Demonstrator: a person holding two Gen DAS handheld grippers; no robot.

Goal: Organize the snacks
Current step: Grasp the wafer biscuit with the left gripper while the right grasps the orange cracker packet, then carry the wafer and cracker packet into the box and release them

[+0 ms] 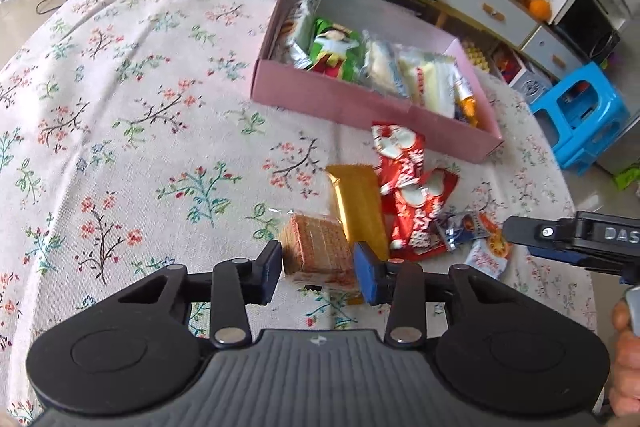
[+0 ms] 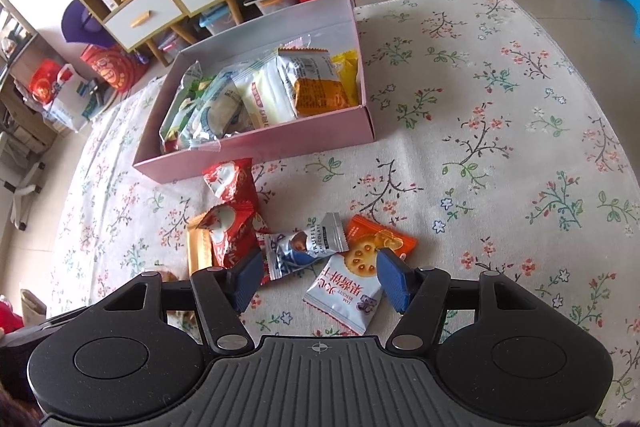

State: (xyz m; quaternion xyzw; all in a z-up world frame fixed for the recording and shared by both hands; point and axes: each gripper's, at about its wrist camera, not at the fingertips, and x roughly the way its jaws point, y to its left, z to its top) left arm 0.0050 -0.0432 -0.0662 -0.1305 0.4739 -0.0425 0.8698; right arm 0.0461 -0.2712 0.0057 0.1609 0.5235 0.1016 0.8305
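Here, the clear-wrapped cracker pack point(image 1: 316, 251) is bracketed by the left gripper point(image 1: 318, 273), jaws narrowed, contact unclear; crackers could be crushed if squeezed.

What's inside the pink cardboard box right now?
The pink cardboard box holds upright snack packets: a green one, clear-wrapped white ones, an orange-printed one and a yellow one. The packets cover its floor.

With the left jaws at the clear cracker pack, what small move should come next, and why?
Probably lift the cracker pack and carry it toward the pink box. The left gripper already has its jaws against both sides of the pack, and the box, which holds other snacks, has room near its end.
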